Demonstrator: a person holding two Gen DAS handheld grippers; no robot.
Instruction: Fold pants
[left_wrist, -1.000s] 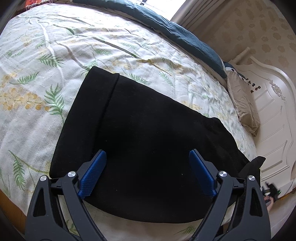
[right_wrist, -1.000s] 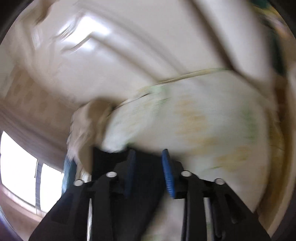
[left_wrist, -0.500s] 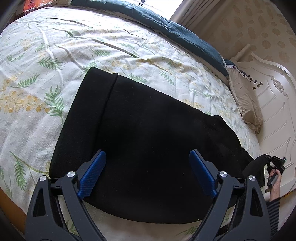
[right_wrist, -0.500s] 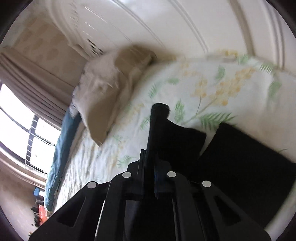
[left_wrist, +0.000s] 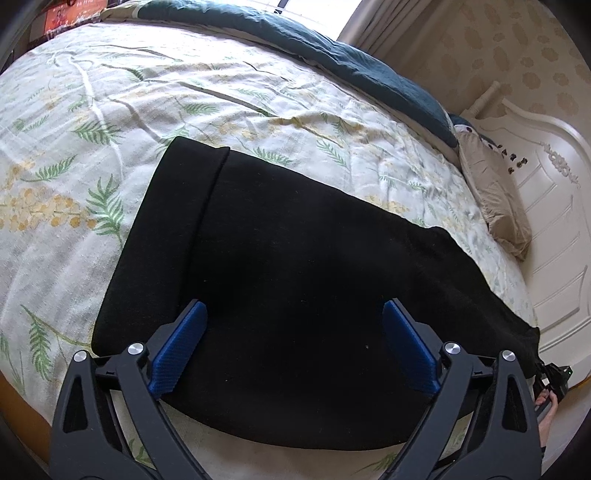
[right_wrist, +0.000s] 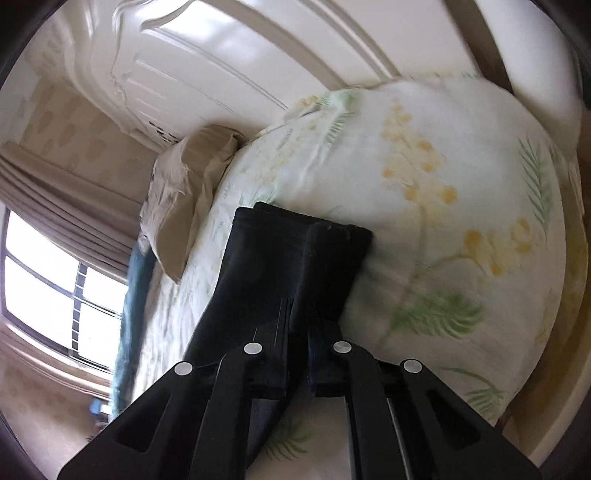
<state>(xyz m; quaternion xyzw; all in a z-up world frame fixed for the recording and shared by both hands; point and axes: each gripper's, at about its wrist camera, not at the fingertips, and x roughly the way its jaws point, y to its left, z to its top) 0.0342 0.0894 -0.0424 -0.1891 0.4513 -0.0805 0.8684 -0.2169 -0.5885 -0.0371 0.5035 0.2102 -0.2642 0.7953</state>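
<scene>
From the left wrist, the black pants (left_wrist: 295, 280) lie flat on the bed (left_wrist: 74, 155), spread across its floral sheet with the waistband end toward the left and the legs running off to the right, toward the white headboard (left_wrist: 554, 206). The left hand-held gripper (left_wrist: 295, 347) hangs just above the cloth with its blue-padded jaws spread wide, holding nothing. A dark teal blanket (left_wrist: 351, 62) runs along the far edge of the bed, and a beige pillow (left_wrist: 495, 199) leans near the headboard. At the lower right edge a hand (left_wrist: 546, 402) shows at the leg end of the pants — little of it can be made out.

From the right wrist, the right hand-held gripper (right_wrist: 297, 325) is clamped tight on the leg end of the pants (right_wrist: 258, 266), the black cloth pinched between the jaws and lifted into a ridge off the sheet. Beyond it lie the pillow (right_wrist: 188, 184) and headboard (right_wrist: 229, 66); a bright window (right_wrist: 48, 280) with curtains (right_wrist: 62, 199) stands at the left.
</scene>
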